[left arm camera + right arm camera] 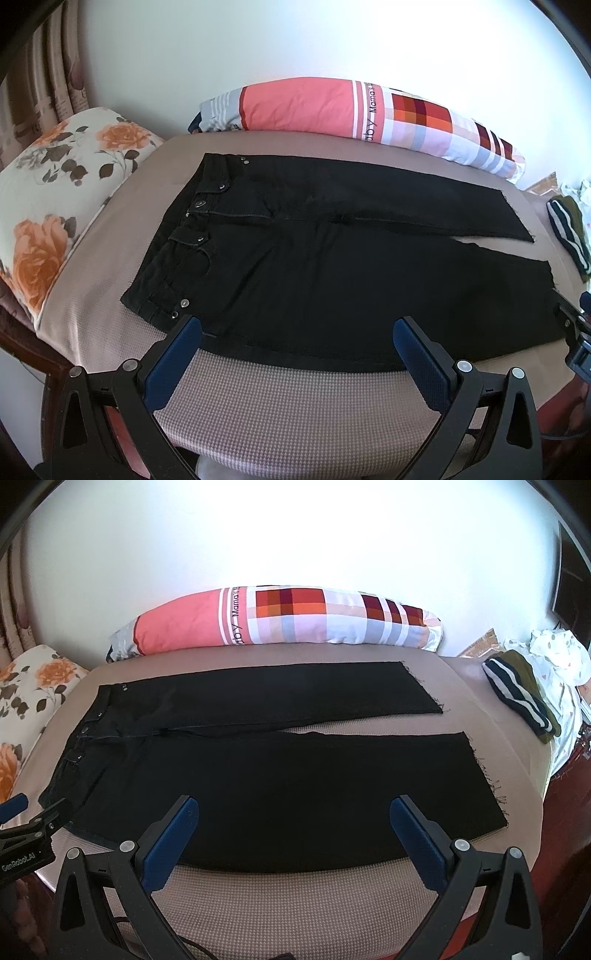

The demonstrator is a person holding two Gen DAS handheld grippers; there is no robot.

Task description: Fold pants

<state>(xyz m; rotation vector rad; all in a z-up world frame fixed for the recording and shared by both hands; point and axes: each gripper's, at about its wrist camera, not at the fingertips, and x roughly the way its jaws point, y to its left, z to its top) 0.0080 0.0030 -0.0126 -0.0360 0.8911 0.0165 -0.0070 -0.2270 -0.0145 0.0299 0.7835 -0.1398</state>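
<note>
Black pants (314,266) (280,775) lie flat and unfolded on the beige bed cover (295,398), waistband to the left, both legs stretched out to the right with frayed hems. My left gripper (297,328) hovers open over the near edge by the waist end, nothing between its blue pads. Over the near leg, my right gripper (293,806) is also open and empty. The right gripper's tip (580,325) shows at the right edge of the left wrist view. In the right wrist view the left gripper (22,816) appears at the left edge.
A long patchwork bolster (288,622) lies along the wall behind the pants. A floral pillow (48,199) sits at the left end. Folded dark striped clothes (521,698) and white fabric (557,664) are piled at the right end of the bed.
</note>
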